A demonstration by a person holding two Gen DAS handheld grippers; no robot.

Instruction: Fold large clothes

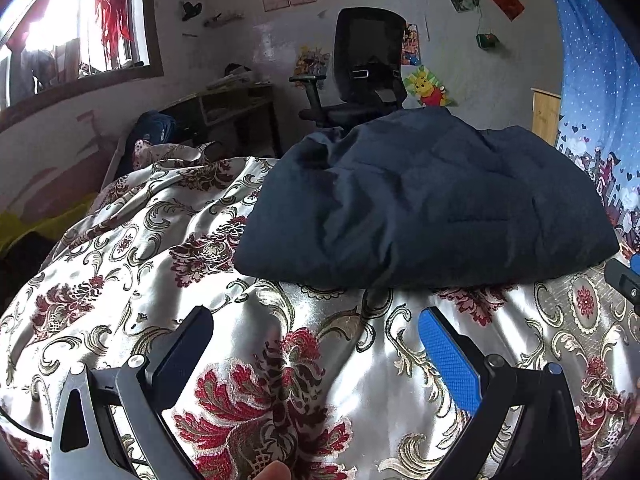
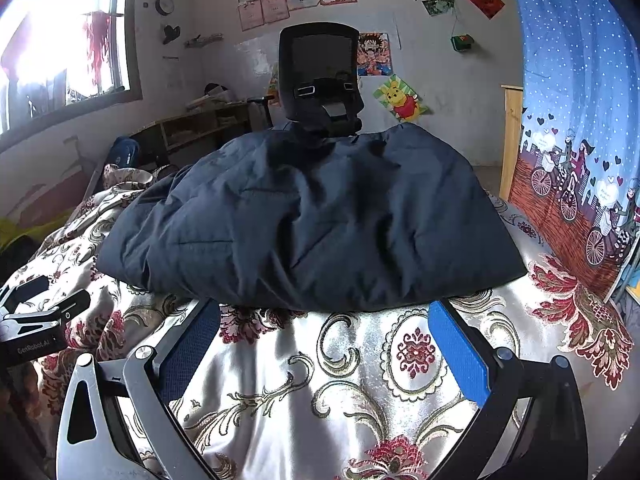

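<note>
While both tools gape empty; jacket (image 2: 312,216) folded | chair (image 2: 320,76) base hidden

Jacket (image 2: 312,216) lies folded on bed cover (image 2: 352,368), far side of both tools. Left tool (image 1: 316,320) sits before the jacket's near edge, toward its left end, jaws apart, nothing between them. Right tool (image 2: 324,312) sits just before the near edge, about mid-jacket, jaws apart, empty. Office chair (image 2: 320,76) stands behind the jacket. Shelf unit (image 2: 200,128) behind-left, under window (image 2: 64,40). Curtain (image 2: 580,120) hangs right of the bed.
</note>
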